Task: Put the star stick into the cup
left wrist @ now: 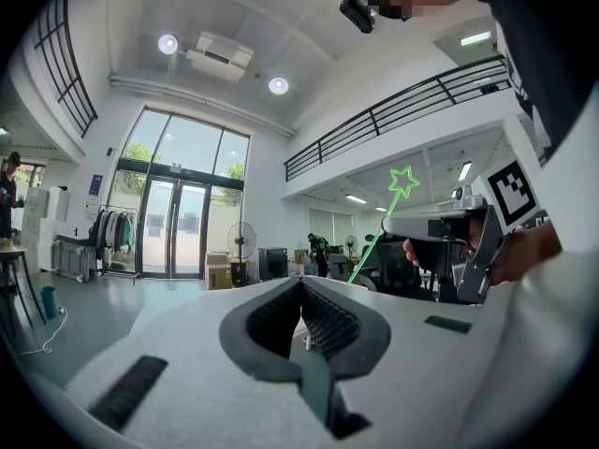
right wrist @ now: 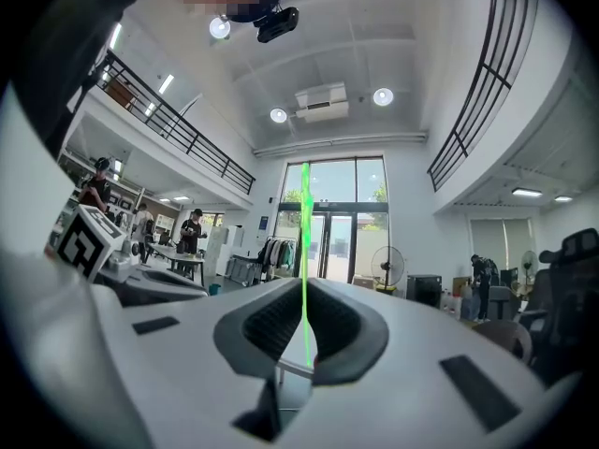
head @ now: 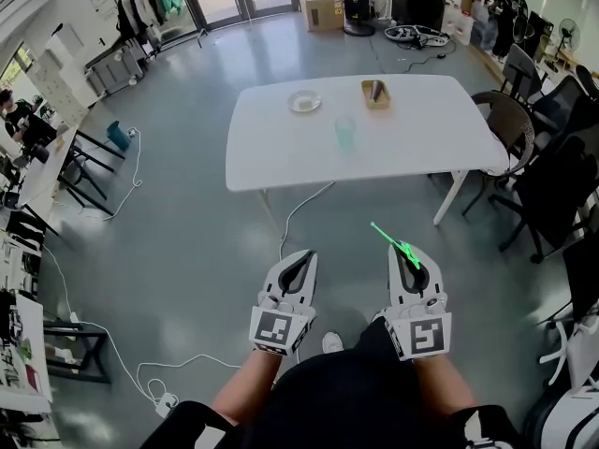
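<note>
The green star stick is clamped in my right gripper, which is shut on it; the stick slants up and to the left in the head view. In the right gripper view the stick rises straight up from between the jaws of the right gripper. The translucent green cup stands far ahead on the white table. My left gripper is shut with nothing in it, its jaws meeting at the tips. In the left gripper view the star tops the stick beside the right gripper.
On the table behind the cup are a small plate and a tan tray. Dark chairs crowd the table's right side. Cables trail over the grey floor between me and the table. Desks line the left wall.
</note>
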The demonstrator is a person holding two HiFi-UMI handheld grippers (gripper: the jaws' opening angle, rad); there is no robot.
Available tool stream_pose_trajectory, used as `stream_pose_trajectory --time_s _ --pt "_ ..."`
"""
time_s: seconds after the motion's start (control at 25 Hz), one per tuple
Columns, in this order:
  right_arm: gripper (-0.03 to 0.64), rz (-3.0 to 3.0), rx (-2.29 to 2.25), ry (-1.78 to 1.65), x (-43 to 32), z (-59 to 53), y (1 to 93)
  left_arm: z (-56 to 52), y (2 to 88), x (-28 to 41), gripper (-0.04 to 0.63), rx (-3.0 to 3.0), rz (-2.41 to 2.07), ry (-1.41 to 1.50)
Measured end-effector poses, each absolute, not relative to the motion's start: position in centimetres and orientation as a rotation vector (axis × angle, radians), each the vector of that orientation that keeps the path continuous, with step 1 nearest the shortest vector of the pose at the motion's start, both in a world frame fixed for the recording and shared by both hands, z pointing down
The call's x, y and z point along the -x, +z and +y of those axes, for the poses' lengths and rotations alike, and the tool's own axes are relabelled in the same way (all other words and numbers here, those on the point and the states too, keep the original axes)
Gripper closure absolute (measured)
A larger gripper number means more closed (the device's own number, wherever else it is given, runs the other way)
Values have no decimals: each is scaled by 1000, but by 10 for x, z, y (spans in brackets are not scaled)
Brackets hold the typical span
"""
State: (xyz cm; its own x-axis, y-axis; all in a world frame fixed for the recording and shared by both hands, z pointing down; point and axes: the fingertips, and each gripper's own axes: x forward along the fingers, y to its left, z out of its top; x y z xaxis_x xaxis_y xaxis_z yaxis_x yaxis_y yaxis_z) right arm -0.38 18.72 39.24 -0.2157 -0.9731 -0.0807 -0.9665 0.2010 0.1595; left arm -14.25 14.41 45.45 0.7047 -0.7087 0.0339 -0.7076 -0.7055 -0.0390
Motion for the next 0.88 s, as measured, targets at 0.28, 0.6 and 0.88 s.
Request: stream_pose_trajectory --time_s 0.28,0.6,0.88 --pt "597 -2397 -1936 -259 8 156 398 113 462 155 589 2883 1229 -82" --pt "597 -2419 -1917 -240 -12 97 403 61 473 137 589 2887 1236 -115" --pt "597 -2468 -1881 -208 -37 32 398 4 463 121 589 2855 1318 -133"
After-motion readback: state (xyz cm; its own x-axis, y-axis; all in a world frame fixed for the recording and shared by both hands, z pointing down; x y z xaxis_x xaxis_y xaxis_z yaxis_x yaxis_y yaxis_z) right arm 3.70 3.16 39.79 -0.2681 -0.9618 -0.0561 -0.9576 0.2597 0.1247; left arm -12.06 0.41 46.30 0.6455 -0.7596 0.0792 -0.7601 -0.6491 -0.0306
